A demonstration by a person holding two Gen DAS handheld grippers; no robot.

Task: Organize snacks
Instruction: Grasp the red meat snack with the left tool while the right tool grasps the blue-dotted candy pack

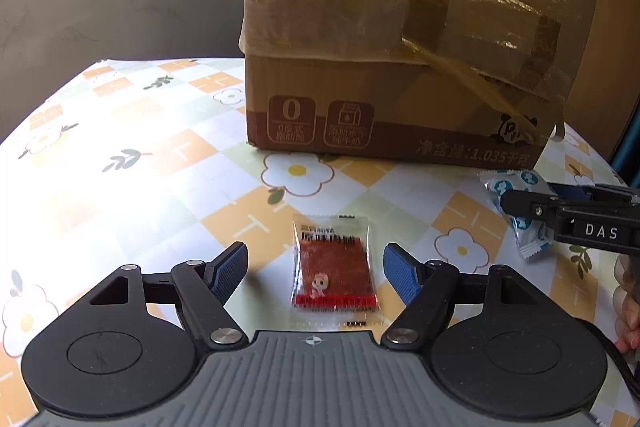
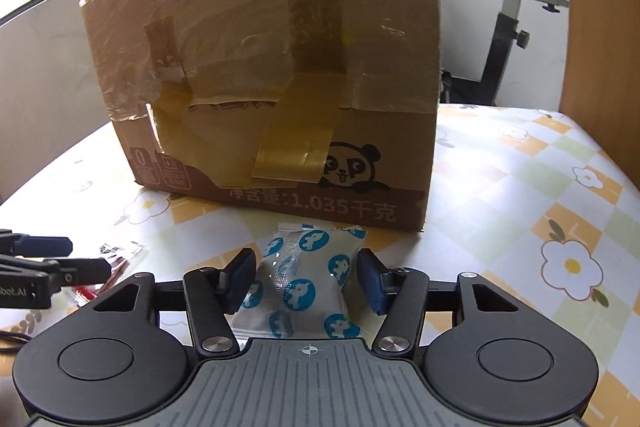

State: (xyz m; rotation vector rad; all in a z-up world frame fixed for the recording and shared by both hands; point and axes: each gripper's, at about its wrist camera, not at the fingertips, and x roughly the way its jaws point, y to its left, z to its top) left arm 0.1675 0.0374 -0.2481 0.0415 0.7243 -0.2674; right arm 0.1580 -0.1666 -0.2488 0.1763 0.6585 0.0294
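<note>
A table (image 1: 132,131) covered in a checked cloth of orange, pale green and white squares with daisy prints carries everything here.

In the left wrist view, the left gripper (image 1: 315,273) hovers low over the cloth with its jaws spread wide and holding nothing. Between them, touching neither blue pad, lies a red snack packet (image 1: 335,269) flat on the cloth, clear-edged, with a small pink cartoon figure printed near its lower end. Off to the right of these jaws the right gripper reaches in from the edge of the view over a white sachet with blue prints.

In the right wrist view, the right gripper (image 2: 307,277) has its jaws released too, one on each side of the blue-and-white sachet (image 2: 304,287). The sachet sits puffed up between the pads; whether either pad touches it cannot be told. To the left of these jaws the left gripper's black fingers show, with the red packet partly hidden under them.

Just beyond both sets of jaws stands a cardboard box (image 2: 280,75), heavily taped, with a panda drawing and printed Chinese text along its base. Behind it, right of the box, an exercise bike (image 2: 520,7) stands off the table.
</note>
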